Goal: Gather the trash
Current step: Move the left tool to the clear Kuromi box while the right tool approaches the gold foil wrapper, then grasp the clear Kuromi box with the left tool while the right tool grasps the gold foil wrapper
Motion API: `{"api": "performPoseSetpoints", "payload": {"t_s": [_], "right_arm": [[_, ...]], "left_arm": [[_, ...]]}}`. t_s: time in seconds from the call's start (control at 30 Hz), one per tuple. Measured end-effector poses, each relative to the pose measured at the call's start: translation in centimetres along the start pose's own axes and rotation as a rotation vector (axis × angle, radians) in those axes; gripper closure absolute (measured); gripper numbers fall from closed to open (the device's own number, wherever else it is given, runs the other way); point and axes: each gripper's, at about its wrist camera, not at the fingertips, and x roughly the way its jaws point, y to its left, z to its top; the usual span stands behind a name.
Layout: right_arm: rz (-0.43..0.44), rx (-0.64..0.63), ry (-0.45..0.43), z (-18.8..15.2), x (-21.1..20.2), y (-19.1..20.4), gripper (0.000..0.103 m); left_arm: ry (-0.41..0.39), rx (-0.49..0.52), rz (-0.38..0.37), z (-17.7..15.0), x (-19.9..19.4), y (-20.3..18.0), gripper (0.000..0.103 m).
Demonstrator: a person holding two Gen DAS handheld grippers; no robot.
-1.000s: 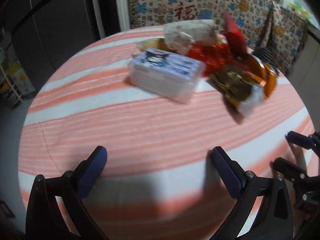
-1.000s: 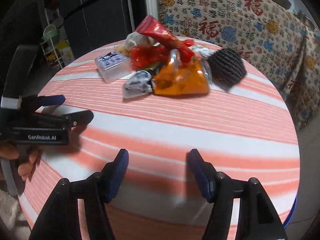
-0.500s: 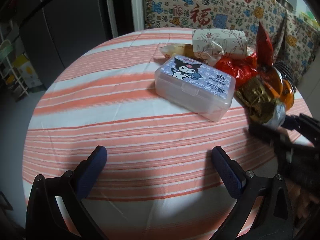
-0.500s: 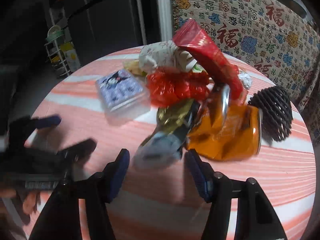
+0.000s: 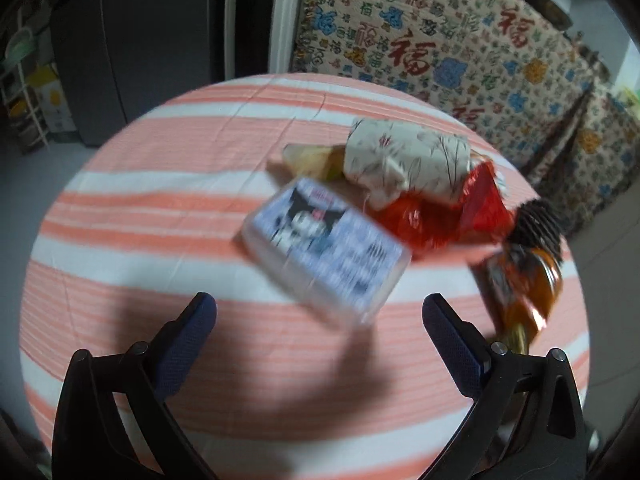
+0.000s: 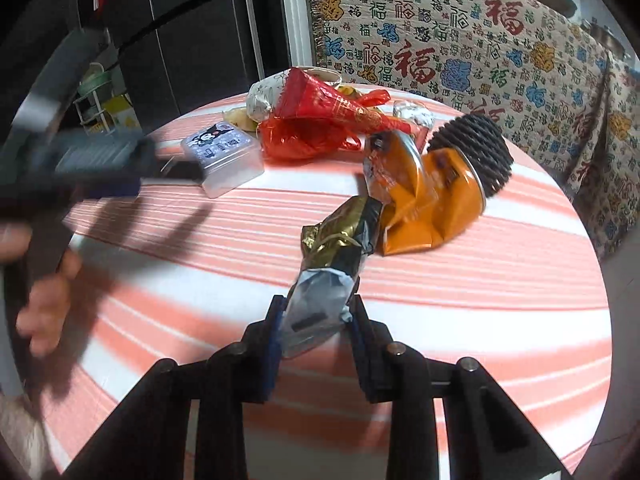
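The round table's cloth is a matt woven fabric in orange and white stripes. A crumpled foil wrapper, glossy gold and silver, lies creased on it. The crushed orange can looks like thin shiny metal. The red bag is glossy, wrinkled plastic film. The small box is frosted translucent plastic with a printed lid. The black honeycomb piece looks matt. The gripper pads are dark blue and finely textured. The patterned throw is matt cloth.
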Motion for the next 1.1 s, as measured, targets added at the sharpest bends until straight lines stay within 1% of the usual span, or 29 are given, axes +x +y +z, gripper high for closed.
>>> {"api": "performPoseSetpoints", "payload": {"t_s": [0.07,0.1,0.17,0.2,0.23,0.27,0.33,0.4,0.47,0.53,0.57,0.6,0.67,0.7,0.73,0.77,0.8,0.83,0.9,0.97,1.0,1.07,1.1], "right_arm": [[0.016,0.016,-0.002,0.2,-0.1,-0.3,0.072],[0.023,0.021,-0.003,0.3,-0.1,-0.4,0.072],[0.04,0.035,-0.005,0.3,-0.1,-0.7,0.072],[0.053,0.046,-0.006,0.4,-0.1,-1.0,0.072],[0.062,0.054,-0.007,0.3,-0.1,-1.1,0.072],[0.073,0.065,-0.008,0.3,-0.1,-1.3,0.072],[0.091,0.087,-0.011,0.2,-0.1,-1.8,0.072],[0.095,0.09,-0.011,0.0,-0.3,-1.8,0.072],[0.088,0.077,-0.009,-0.2,-0.4,-1.7,0.072],[0.06,0.049,-0.006,-0.2,-0.6,-1.1,0.072],[0.045,0.035,-0.003,-0.2,-0.5,-0.8,0.071],[0.029,0.018,0.0,-0.2,-0.5,-0.5,0.07],[0.014,-0.001,0.003,-0.1,-0.4,-0.2,0.066],[0.017,-0.005,0.004,0.0,-0.4,-0.1,0.065],[0.02,-0.006,0.005,-0.1,-0.5,-0.1,0.06],[0.031,-0.008,0.006,-0.1,-0.4,-0.1,0.051],[0.042,-0.013,0.009,0.0,-0.4,-0.1,0.048],[0.051,-0.022,0.011,0.0,-0.4,0.1,0.041],[0.049,-0.038,0.015,-0.2,-0.3,0.4,0.039],[0.034,-0.05,0.019,-0.2,-0.3,0.6,0.039],[0.032,-0.053,0.019,-0.2,-0.3,0.7,0.039],[0.027,-0.056,0.02,-0.3,-0.3,0.8,0.039],[0.024,-0.057,0.023,-0.3,-0.3,0.8,0.039]], "left_arm": [[0.027,-0.002,0.04,0.7,1.3,-1.8,0.001],[0.027,0.01,0.074,0.8,1.8,-2.9,0.001],[0.014,0.042,0.191,0.8,3.2,-4.4,0.0],[0.019,0.041,0.227,0.8,3.9,-4.4,0.0],[0.025,0.03,0.242,0.5,4.3,-4.1,0.001],[0.035,0.008,0.236,0.1,4.6,-3.3,0.0],[0.033,-0.019,0.172,-0.5,4.0,-1.5,0.0],[0.031,0.019,0.177,-1.4,3.1,0.2,0.0],[0.035,0.042,0.143,-2.3,2.2,2.3,0.001],[0.03,0.093,0.126,-3.0,1.4,3.6,0.0],[0.025,0.113,0.094,-3.3,1.1,4.3,0.001],[0.015,0.142,0.075,-3.5,0.9,4.4,0.0],[-0.014,0.192,0.06,-4.1,0.7,4.4,0.0],[-0.022,0.189,0.055,-4.1,0.6,4.4,0.0],[-0.025,0.172,0.063,-4.0,0.8,4.4,0.0],[-0.024,0.157,0.072,-3.9,0.8,4.3,0.0],[-0.019,0.136,0.088,-3.5,1.2,4.0,0.0],[-0.011,0.123,0.099,-3.1,1.6,3.5,0.0],[0.003,0.116,0.119,-1.9,2.3,2.8,0.0],[-0.004,0.08,0.165,-0.9,2.9,2.8,0.0],[-0.007,0.066,0.173,-0.5,3.2,3.1,0.0],[-0.01,0.04,0.165,-0.3,3.5,4.1,0.0],[-0.014,0.034,0.145,-0.4,3.3,4.9,0.0]]}}
